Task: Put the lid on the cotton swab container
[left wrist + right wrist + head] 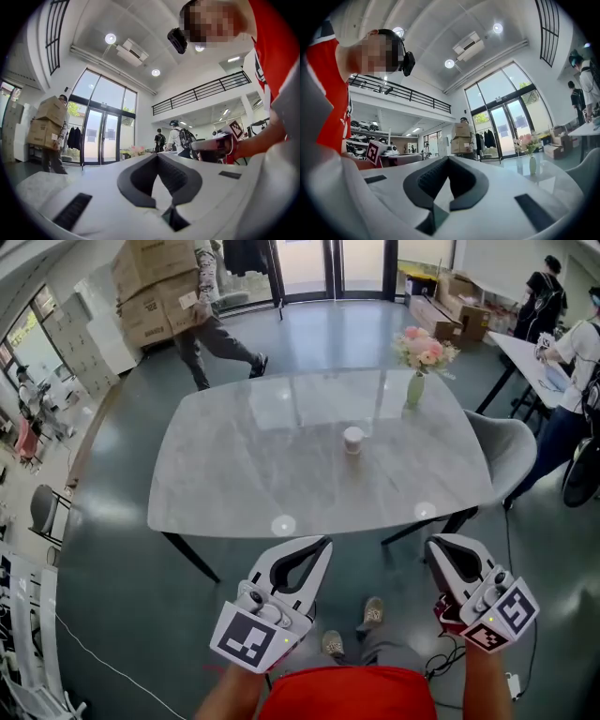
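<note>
1. My left gripper (320,546) has its jaws fully together with nothing between them. The right gripper (438,545) is the same: closed and empty. I hold both level, short of the near edge of the table (225,512), not yet over its top.
2. The cotton swab container (352,440) stands upright near the middle of the table, on its own, a small pale cylinder. It is well apart from both grippers.
3. The flower vase (414,388) stands beyond it toward the far right, not touching it.
4. Lid: I cannot find a separate one from here. The top of the container is too small to tell whether it is open or capped. Two pale round patches near the front edge look like lamp glare to me, not objects.
5. Handling, my guess: thin plastic, very light, stiff enough but easy to squash. The stone-look top is glossy, so the container will likely skate or tip at a sideways nudge.
6. Where to hold: take the body low on its wall with one gripper, squeezing gently to steady it. Pinch the lid across its rim with the other and keep it flat.
7. Risk: a tilted lid would jam on one side and push the container over. Both pairs of jaws must open before any of this.
</note>
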The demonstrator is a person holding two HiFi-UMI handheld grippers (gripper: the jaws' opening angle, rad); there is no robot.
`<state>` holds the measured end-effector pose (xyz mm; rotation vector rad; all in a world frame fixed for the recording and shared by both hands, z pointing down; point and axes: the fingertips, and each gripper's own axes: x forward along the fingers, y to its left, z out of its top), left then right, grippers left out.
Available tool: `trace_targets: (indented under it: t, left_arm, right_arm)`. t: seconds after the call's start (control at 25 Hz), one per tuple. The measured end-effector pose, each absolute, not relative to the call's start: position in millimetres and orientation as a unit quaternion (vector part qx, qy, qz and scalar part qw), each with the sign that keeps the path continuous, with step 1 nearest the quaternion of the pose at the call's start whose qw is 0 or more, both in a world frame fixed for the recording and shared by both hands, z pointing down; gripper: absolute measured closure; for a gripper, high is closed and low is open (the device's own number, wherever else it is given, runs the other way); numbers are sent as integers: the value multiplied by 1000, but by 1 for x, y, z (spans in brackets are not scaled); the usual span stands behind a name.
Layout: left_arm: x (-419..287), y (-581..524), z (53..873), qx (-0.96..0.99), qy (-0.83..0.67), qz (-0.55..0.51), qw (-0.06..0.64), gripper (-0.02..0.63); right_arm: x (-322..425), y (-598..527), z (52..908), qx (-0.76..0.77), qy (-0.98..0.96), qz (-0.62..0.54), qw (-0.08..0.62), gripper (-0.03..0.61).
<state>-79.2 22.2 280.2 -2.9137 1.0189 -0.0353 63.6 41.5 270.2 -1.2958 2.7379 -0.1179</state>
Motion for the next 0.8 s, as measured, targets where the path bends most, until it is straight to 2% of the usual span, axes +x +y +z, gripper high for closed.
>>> trace_targets:
  t: [0.6,0.8]
  left_arm:
    - [-53,-127,326,-928,369,-48,20,594]
    - [-37,-184,343,-918,389,-75,26,594]
  right_arm:
    - [95,-130,298,-377,924,-41,47,561]
    - [105,-185,315,-357,933,-37,25,561]
